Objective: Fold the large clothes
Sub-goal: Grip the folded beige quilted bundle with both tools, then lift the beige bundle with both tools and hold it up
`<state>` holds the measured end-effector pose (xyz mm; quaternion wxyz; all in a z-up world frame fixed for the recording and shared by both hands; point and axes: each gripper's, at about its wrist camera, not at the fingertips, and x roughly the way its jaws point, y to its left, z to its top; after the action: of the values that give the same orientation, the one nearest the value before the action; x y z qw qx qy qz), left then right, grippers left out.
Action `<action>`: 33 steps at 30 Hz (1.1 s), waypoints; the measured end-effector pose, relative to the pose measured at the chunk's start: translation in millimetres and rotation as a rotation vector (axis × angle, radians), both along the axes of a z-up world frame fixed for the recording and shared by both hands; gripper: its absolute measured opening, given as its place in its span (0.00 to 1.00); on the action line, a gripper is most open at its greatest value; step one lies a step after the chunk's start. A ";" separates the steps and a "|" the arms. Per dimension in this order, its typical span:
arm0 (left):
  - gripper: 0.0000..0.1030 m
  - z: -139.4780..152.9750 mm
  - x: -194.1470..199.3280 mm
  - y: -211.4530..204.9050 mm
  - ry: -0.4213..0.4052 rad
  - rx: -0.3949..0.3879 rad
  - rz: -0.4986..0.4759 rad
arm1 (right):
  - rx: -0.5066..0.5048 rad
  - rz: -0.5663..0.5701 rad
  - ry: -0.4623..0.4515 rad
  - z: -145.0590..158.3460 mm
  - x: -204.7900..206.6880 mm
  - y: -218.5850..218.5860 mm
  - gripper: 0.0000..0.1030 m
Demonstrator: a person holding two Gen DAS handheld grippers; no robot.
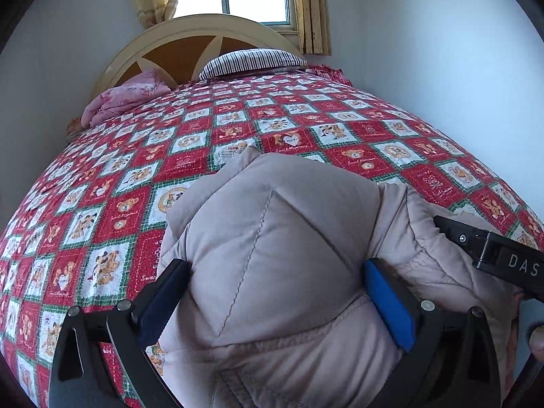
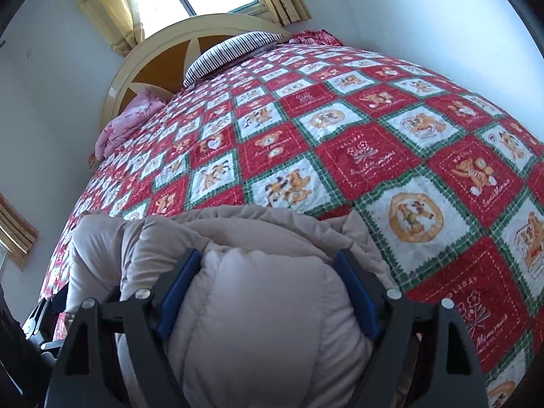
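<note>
A puffy beige quilted jacket (image 1: 272,238) lies bunched at the near edge of the bed. My left gripper (image 1: 275,268) is shut on a thick fold of it, the padding bulging between the blue pads (image 1: 391,302). My right gripper (image 2: 268,261) is shut on another thick fold of the same jacket (image 2: 265,306), to the right of the left one. The right gripper's body shows in the left wrist view (image 1: 493,255), pressed into the jacket's right side. The left gripper's body shows at the lower left of the right wrist view (image 2: 37,319).
The bed has a red, white and green teddy-bear quilt (image 1: 306,129) (image 2: 374,156). A striped pillow (image 1: 251,61) and a pink folded blanket (image 1: 125,98) lie by the cream headboard (image 1: 176,37). A curtained window is behind. White walls flank the bed.
</note>
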<state>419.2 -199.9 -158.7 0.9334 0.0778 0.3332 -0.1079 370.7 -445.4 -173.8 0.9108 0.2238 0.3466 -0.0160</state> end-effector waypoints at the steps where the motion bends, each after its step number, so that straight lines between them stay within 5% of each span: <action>1: 0.99 -0.8 0.6 0.4 0.003 -0.003 0.000 | -0.003 0.002 0.008 -0.7 1.6 0.7 0.82; 27: 0.99 -13.1 8.9 0.8 0.045 0.003 -0.003 | -0.009 0.003 0.049 -12.1 12.0 0.3 0.84; 33: 0.99 -14.3 10.6 4.8 0.053 -0.016 -0.011 | 0.108 0.009 -0.053 13.5 -18.7 -26.7 0.89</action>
<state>429.8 -195.2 -173.0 0.9242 0.0692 0.3568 -0.1175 352.0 -472.1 -160.3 0.9063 0.2717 0.3235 0.0127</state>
